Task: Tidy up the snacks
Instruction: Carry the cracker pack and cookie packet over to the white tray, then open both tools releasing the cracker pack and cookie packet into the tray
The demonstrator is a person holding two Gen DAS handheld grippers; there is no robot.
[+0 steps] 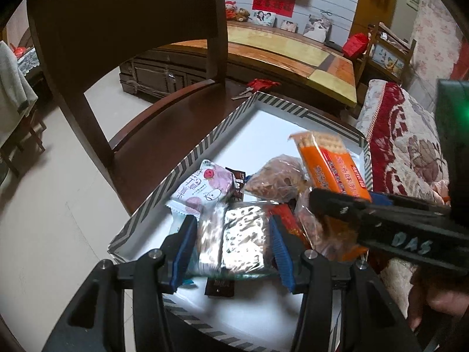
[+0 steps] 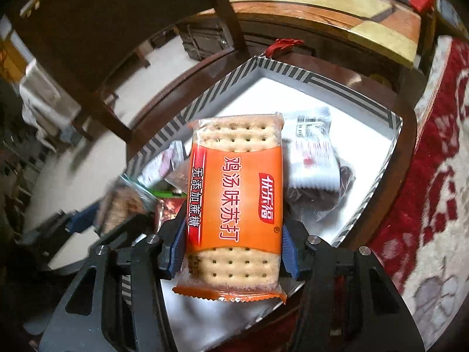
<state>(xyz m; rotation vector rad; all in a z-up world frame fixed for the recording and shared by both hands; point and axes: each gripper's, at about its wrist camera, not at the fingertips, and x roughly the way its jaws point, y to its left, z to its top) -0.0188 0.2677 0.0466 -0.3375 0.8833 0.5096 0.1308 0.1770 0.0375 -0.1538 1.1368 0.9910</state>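
Both grippers were clamped on snacks above the striped box (image 1: 187, 158): the left gripper (image 1: 231, 249) pinched a clear packet of crackers (image 1: 234, 240), and the right gripper (image 2: 231, 252) squeezed an orange cracker pack (image 2: 234, 202). Beneath them lay a pink packet (image 1: 202, 187) and a bag of nuts (image 1: 278, 179), the box resting on a wooden chair (image 1: 164, 135).
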